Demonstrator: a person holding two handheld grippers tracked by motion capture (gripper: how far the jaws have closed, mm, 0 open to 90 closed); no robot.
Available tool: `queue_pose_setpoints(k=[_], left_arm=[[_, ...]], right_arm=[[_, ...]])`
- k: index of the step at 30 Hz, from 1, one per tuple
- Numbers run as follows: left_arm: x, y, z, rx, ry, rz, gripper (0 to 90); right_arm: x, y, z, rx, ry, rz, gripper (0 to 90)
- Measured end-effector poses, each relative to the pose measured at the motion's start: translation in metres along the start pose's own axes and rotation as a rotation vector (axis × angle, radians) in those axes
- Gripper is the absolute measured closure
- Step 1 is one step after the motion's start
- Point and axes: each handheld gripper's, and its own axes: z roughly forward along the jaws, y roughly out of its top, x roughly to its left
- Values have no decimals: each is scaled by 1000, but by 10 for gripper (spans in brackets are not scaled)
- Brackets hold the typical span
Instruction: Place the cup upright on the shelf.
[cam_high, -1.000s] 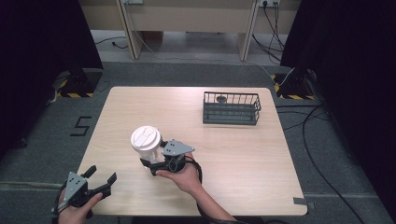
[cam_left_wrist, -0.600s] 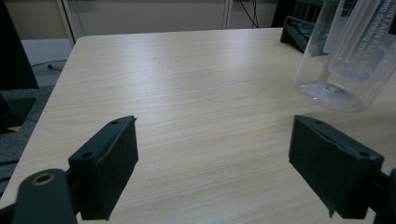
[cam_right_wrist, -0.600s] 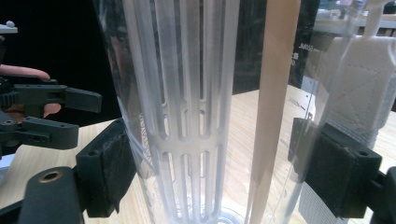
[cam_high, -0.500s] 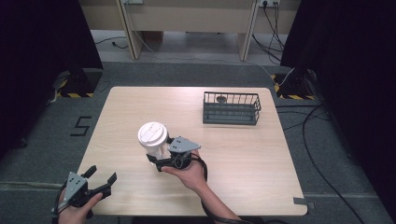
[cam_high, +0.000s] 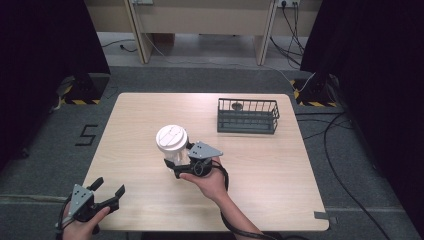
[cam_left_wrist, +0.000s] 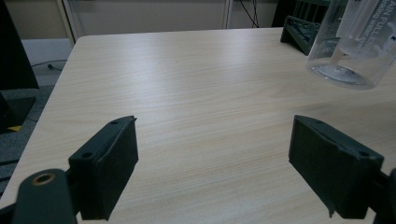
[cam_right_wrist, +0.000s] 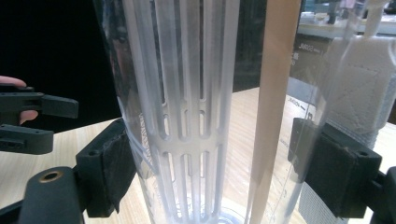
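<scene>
right gripper (cam_high: 176, 166) clamps clear jug (cam_high: 172, 145) above table (cam_high: 280, 165).

Clear glossy plastic pitcher (cam_high: 172, 150), white lid; matt pale wood-grain table (cam_high: 260, 165); dark wire basket (cam_high: 247, 116).

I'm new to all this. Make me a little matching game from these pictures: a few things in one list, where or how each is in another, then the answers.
Things:
1. clear plastic bottle with white lid
2. dark wire basket
3. left gripper
4. right gripper

States:
A. open over the table's near left corner
B. clamped on the bottle
C. at the table's far right
D. lifted off the pale wooden table, tilted

Pairs: 1-D, 2-C, 3-A, 4-B
</scene>
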Motion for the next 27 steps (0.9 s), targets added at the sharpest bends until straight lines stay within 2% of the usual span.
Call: queue_pose_setpoints(k=[27], left_arm=[[-1, 0, 1, -5, -3, -5, 156]], right_arm=[[-32, 10, -26, -24, -88, 24, 184]])
